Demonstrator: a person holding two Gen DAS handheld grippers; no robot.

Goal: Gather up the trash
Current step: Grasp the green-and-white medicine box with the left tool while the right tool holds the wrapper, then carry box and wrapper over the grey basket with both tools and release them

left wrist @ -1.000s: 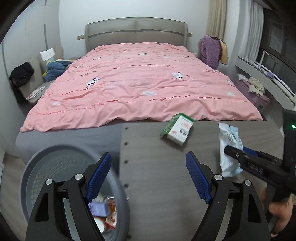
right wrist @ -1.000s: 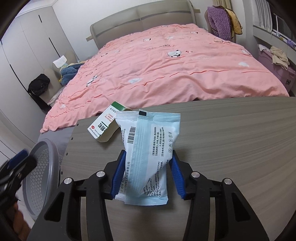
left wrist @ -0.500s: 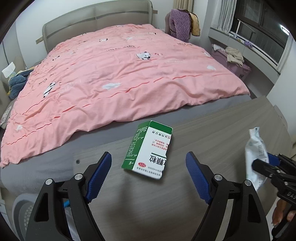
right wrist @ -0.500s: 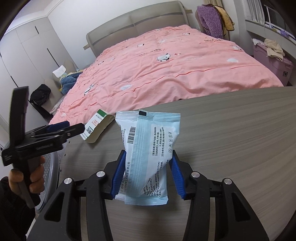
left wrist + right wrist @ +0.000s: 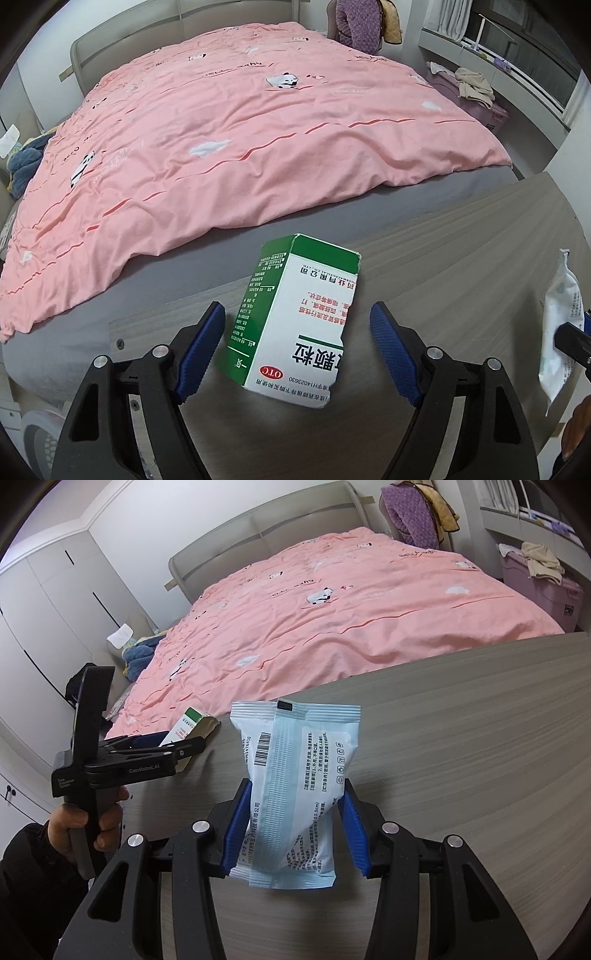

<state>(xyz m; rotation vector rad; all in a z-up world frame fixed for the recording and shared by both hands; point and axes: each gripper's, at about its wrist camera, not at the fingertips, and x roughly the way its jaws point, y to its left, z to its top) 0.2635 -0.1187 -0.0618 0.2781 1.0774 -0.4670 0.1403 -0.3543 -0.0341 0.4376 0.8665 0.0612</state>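
Observation:
A green and white medicine box (image 5: 295, 325) lies on the grey wood table (image 5: 461, 258) near its far left edge. My left gripper (image 5: 297, 312) points down over it with a blue pad on each side. The jaws are closing and a gap still shows beside each pad. The right wrist view shows the same box (image 5: 192, 723) just past the left gripper (image 5: 184, 740). My right gripper (image 5: 295, 786) is shut on a light-blue sealed packet (image 5: 295, 775) held upright above the table (image 5: 480, 738). That packet (image 5: 557, 325) appears at the right edge of the left wrist view.
A bed with a pink duvet (image 5: 258, 129) runs along the table's far edge. The rim of a grey mesh bin (image 5: 37, 435) shows low on the left, beside the table. A person's hand (image 5: 85, 823) grips the left tool. A purple storage box (image 5: 543, 590) stands far right.
My left gripper has swung from above the bin to over the medicine box and dropped closer, its jaws a little narrower. The right gripper keeps its hold on the packet and drifted slightly.

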